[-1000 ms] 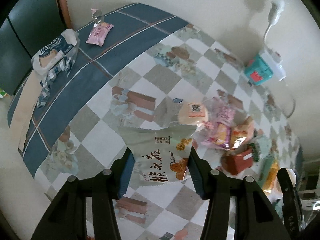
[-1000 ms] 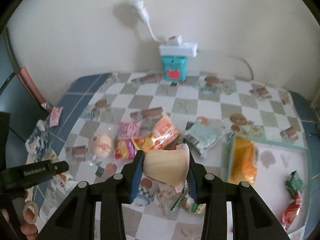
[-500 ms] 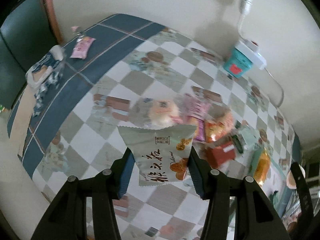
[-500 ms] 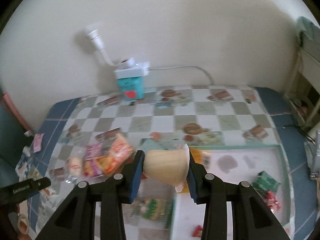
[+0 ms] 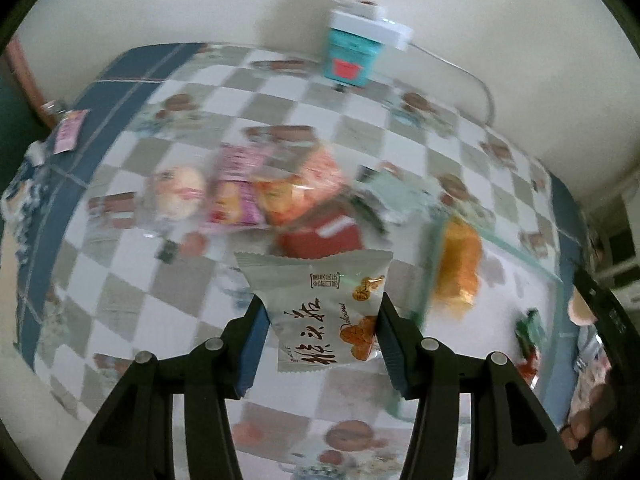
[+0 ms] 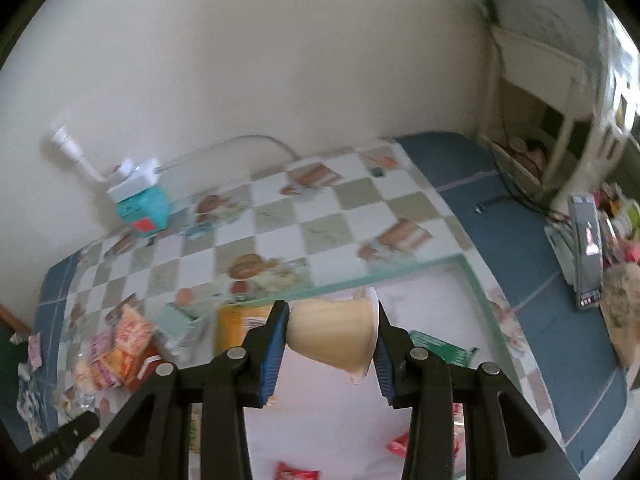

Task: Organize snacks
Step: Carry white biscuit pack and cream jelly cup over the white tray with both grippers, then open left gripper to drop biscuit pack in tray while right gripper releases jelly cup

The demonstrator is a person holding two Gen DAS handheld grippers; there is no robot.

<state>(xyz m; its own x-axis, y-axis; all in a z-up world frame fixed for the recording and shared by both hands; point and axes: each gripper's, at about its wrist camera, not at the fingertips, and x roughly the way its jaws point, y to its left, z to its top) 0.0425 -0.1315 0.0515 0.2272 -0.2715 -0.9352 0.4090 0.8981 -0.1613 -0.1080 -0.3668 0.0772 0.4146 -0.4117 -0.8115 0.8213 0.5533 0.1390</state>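
The left gripper (image 5: 320, 328) is being kept clamped on a light, crinkly pastry packet (image 5: 320, 304), pinched at its side edges. The right gripper (image 6: 330, 340) is squeezing a pudding cup (image 6: 334, 334) sideways above the tray (image 6: 400, 274); thin walls, probably deformable.

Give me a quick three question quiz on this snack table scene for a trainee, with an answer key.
1. True or false: the left tongs hold a white packet.
2. What do the right tongs hold: A a cream cup, B a red box, C nothing?
3. Fill in: the orange bag lies in the ____.

Key: 1 true; 2 A; 3 tray.
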